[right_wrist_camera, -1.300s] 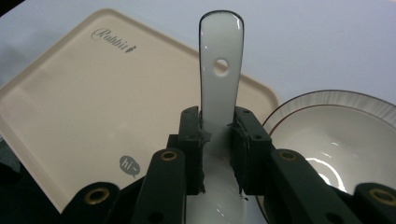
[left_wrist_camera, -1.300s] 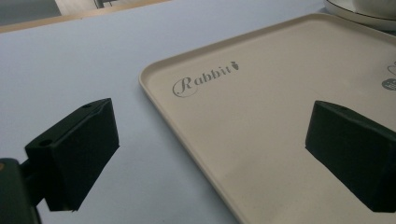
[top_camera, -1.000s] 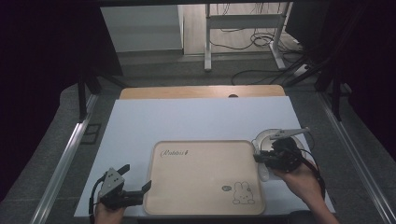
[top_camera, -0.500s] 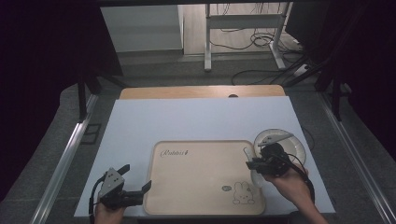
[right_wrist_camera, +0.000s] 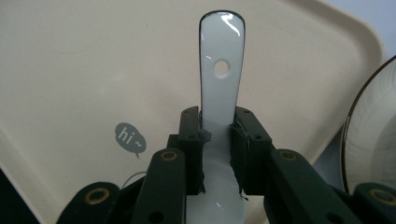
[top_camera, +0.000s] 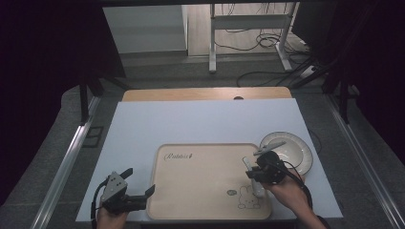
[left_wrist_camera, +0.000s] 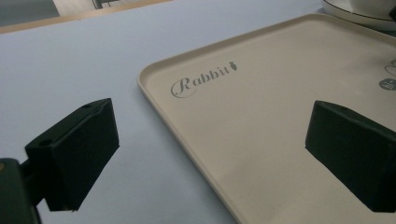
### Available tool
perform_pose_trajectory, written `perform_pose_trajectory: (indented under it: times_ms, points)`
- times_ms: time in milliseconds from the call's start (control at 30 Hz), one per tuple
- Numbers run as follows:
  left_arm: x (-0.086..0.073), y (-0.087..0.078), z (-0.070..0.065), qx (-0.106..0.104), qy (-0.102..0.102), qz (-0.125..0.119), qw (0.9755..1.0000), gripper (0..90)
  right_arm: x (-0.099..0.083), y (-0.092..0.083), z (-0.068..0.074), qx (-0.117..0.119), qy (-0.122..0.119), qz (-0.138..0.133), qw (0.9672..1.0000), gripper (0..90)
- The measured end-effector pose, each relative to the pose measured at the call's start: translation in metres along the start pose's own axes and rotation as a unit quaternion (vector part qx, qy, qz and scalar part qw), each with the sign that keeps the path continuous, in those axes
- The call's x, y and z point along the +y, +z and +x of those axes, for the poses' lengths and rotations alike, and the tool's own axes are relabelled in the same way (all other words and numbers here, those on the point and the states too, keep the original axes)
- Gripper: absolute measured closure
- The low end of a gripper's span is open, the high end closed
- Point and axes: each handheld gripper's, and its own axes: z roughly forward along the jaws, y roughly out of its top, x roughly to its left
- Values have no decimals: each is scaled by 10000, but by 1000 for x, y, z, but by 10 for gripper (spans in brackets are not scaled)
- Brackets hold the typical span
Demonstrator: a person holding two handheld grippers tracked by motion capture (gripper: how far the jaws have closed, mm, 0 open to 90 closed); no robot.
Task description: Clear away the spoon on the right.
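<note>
Right gripper (right_wrist_camera: 217,154) has its jaws clamped on the white spoon's (right_wrist_camera: 221,70) neck over the tray (top_camera: 200,191) at lower right of the frame, so we should lower it level, while our left gripper (top_camera: 138,183) idles wide open, holding nothing.

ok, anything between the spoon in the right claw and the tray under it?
Nothing visible. The right claw is shut on the white spoon over the bare tray. The plate sits off the tray's right edge.
</note>
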Motion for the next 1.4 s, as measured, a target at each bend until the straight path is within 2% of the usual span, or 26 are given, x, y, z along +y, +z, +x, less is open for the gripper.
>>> perform_pose_trajectory:
  times_ms: [400,567,733,1067,1400]
  points:
    - [0,0,0,2,11,6,10000,27,-3,13,-1,-40,-27,14,10000,738]
    - [0,0,0,5,12,6,10000,26,-5,13,-5,-28,67,-75,9999,673]
    - [0,0,0,11,16,2,10000,27,-6,11,-6,-22,85,-183,9998,662]
    - [0,-1,-1,28,28,1,10000,27,-12,11,-4,30,-152,-656,9977,894]
    - [0,0,-1,29,35,9,10000,26,-14,25,0,172,-345,-862,9955,897]
